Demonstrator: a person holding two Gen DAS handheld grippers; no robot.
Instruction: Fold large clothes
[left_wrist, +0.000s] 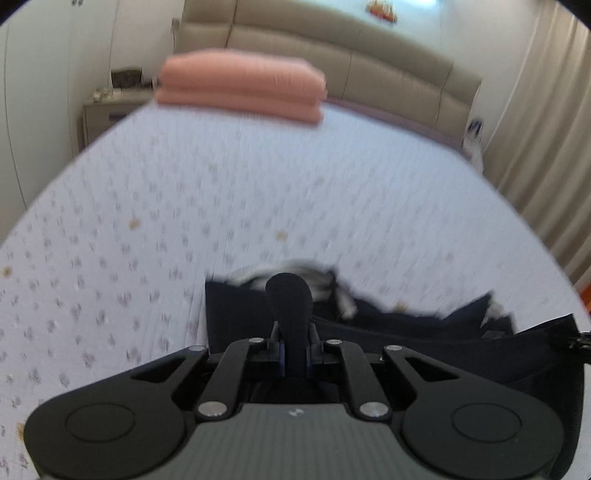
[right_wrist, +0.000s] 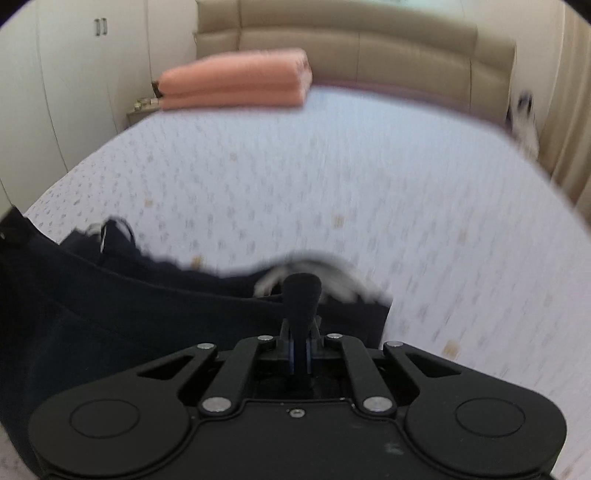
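Observation:
A dark navy garment (left_wrist: 406, 343) with a white-and-grey striped part lies bunched at the near edge of a bed with a pale flowered sheet (left_wrist: 184, 203). My left gripper (left_wrist: 289, 291) is shut on the garment's left end. From there the cloth stretches to the right edge of the left wrist view. In the right wrist view the same garment (right_wrist: 110, 302) fills the lower left, and my right gripper (right_wrist: 302, 286) is shut on its right end. The cloth hangs raised between the two grippers, above the sheet (right_wrist: 369, 184). Both views are blurred.
A folded pink blanket (left_wrist: 243, 88) (right_wrist: 236, 83) lies at the far side of the bed by the beige padded headboard (left_wrist: 369, 48). A nightstand (left_wrist: 107, 114) and white wardrobe doors (right_wrist: 74, 92) stand at the left. Curtains (left_wrist: 546, 129) hang at the right.

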